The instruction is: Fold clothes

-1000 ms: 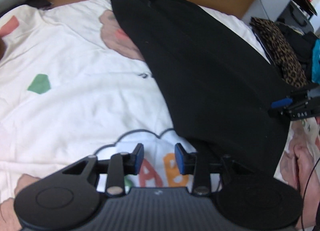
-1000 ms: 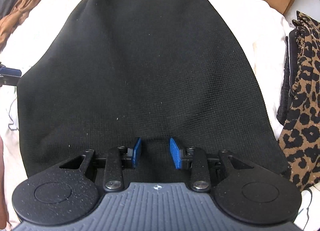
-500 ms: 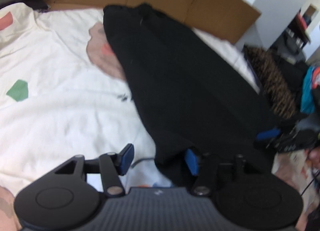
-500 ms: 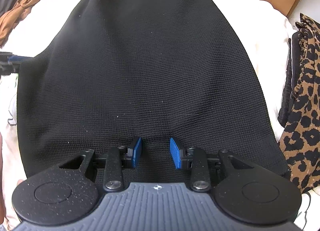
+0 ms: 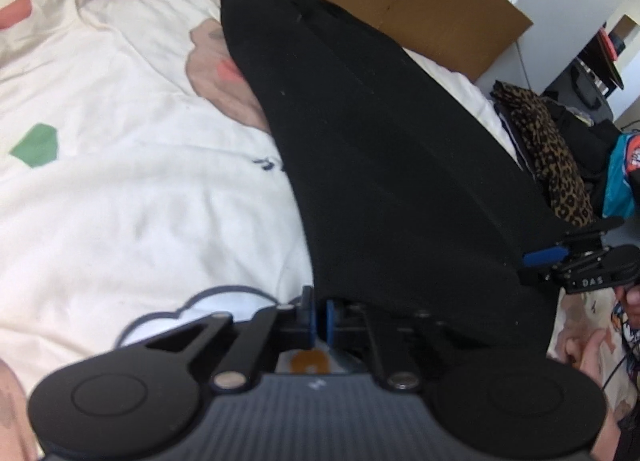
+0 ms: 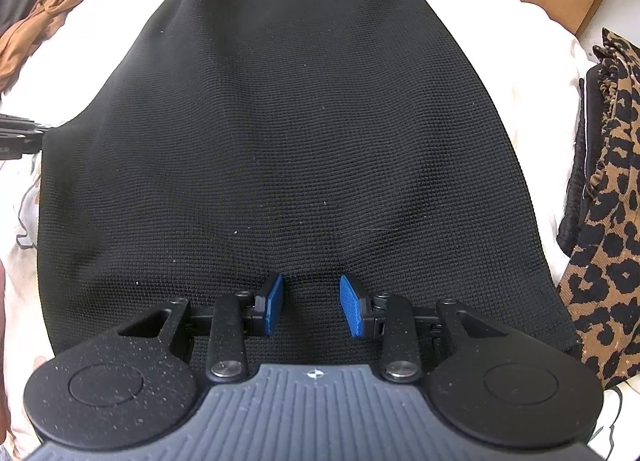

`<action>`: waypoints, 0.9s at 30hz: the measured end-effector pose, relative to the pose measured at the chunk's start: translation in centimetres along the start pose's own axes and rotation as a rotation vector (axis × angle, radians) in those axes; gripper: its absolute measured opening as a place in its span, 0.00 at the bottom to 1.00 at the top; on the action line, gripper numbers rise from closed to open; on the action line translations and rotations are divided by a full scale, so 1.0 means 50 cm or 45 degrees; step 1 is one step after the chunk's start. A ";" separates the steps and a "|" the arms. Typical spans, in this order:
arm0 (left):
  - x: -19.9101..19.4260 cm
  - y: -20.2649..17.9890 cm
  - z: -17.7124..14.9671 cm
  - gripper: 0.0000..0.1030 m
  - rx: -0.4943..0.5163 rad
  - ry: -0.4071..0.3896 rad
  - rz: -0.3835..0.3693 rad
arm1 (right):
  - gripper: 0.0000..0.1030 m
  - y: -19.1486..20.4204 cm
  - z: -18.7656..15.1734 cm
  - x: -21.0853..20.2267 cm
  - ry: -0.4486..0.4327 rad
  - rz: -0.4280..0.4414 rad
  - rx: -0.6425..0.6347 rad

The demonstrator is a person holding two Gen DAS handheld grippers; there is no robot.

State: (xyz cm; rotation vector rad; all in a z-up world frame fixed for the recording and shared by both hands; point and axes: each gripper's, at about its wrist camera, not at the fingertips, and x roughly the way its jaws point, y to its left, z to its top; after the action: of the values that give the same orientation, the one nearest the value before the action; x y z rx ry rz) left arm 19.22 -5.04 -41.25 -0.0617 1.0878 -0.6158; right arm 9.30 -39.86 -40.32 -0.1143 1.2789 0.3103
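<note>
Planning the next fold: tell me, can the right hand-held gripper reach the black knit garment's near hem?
Probably yes: the right hand-held gripper hovers open over the black knit garment, nothing between.

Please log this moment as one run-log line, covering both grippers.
task: fold clothes | left gripper: shut on black knit garment corner | right gripper: open over hem | surface: white printed bedsheet

A bed covered by a cream printed sheet (image 5: 120, 181) is seen. Spread directly on it is a black knit garment (image 6: 288, 133); a tan garment (image 6: 44, 17) is bunched near one edge, a leopard-print garment (image 6: 608, 221) at the other.
</note>
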 end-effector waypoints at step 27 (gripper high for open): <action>0.002 -0.107 0.074 0.14 0.074 0.008 -0.133 | 0.38 -0.003 -0.003 -0.004 -0.015 0.026 -0.027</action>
State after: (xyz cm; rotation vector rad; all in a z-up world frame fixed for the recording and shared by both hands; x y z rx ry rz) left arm 20.03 -10.48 -37.75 -0.0667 1.0774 -0.7416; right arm 9.15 -40.05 -40.17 -0.1174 1.2657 0.3422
